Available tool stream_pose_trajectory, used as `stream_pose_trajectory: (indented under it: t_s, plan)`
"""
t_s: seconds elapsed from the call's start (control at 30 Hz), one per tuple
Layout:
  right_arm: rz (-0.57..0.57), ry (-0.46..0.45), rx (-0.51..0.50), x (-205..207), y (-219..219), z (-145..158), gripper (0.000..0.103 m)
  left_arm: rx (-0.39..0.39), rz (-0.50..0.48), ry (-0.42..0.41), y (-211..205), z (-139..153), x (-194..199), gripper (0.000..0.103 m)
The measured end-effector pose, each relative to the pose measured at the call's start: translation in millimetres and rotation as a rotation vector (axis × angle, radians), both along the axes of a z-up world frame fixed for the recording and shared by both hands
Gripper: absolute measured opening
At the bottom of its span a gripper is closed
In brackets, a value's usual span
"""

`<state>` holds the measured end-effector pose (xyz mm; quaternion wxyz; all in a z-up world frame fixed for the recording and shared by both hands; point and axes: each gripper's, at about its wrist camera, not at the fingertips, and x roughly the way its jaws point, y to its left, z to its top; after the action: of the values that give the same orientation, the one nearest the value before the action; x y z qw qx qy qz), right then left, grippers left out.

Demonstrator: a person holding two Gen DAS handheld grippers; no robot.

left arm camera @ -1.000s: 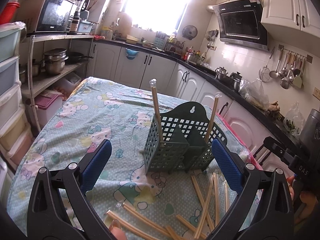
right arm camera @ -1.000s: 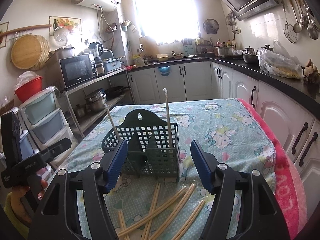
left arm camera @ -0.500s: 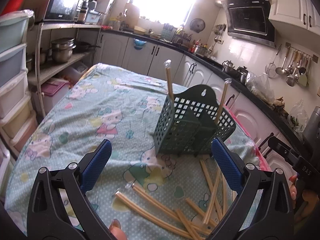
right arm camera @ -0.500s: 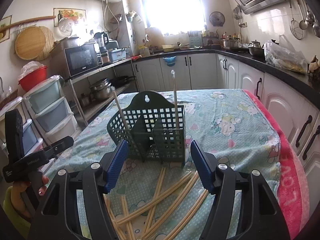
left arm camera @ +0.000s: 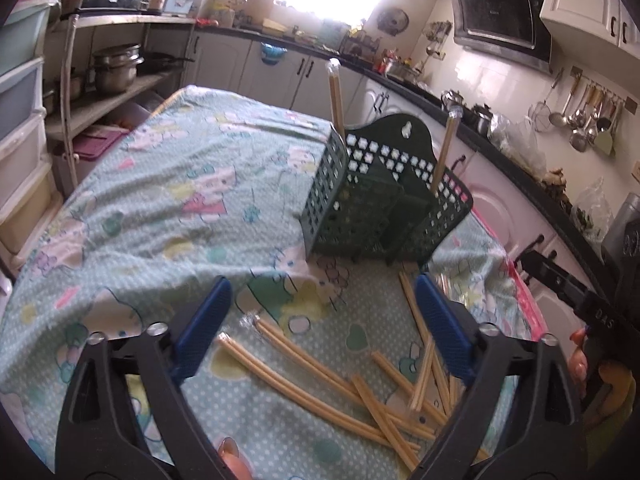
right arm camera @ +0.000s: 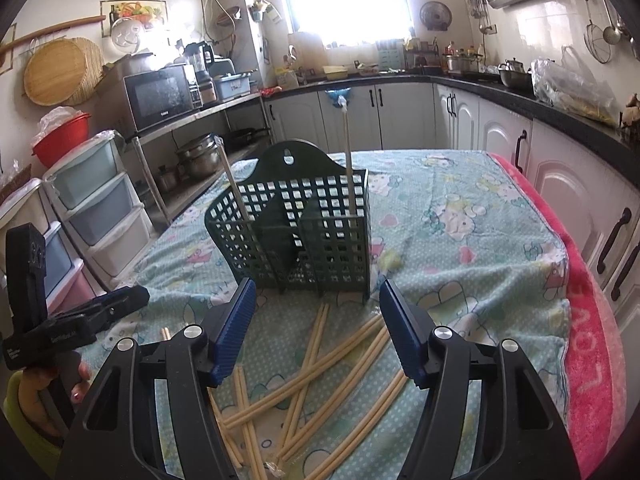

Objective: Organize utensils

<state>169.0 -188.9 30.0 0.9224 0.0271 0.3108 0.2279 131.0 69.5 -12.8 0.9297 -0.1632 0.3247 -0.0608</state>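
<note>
Left gripper (left arm camera: 320, 332) jaws wide, closing, nothing between pads; right gripper (right arm camera: 316, 328) jaws partly apart, empty, above sticks

Table (right arm camera: 472, 216): soft cloth, likely gives under pressing tip

Rack (right arm camera: 296, 232): light plastic lattice, stands mid-table; may tip or slide if bumped; two sticks upright in outer compartments

Chopsticks (right arm camera: 320, 364): loose crossed pile just in front of rack, between both grippers; thin, stiff, light, smooth, likely to roll; judged best pinched mid-length, top stick first, where it bridges others
</note>
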Motion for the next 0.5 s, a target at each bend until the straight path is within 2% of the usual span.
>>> stream_pose_trajectory:
  t_s: [0.07,0.13,0.37,0.5]
  plan:
    - [-0.006,0.011,-0.006,2,-2,-4,0.061,-0.001,-0.019,0.023,-5,-5,0,0.076]
    - [-0.011,0.025,-0.016,3,-3,-8,0.061,0.003,-0.033,0.039,-9,-10,0,0.066]
    - [-0.013,0.088,-0.058,9,-5,-28,0.061,0.012,-0.097,0.097,-26,-26,0,0.058]
    - [-0.03,0.113,-0.055,13,-10,-37,0.054,0.017,-0.134,0.129,-36,-36,1,0.05]
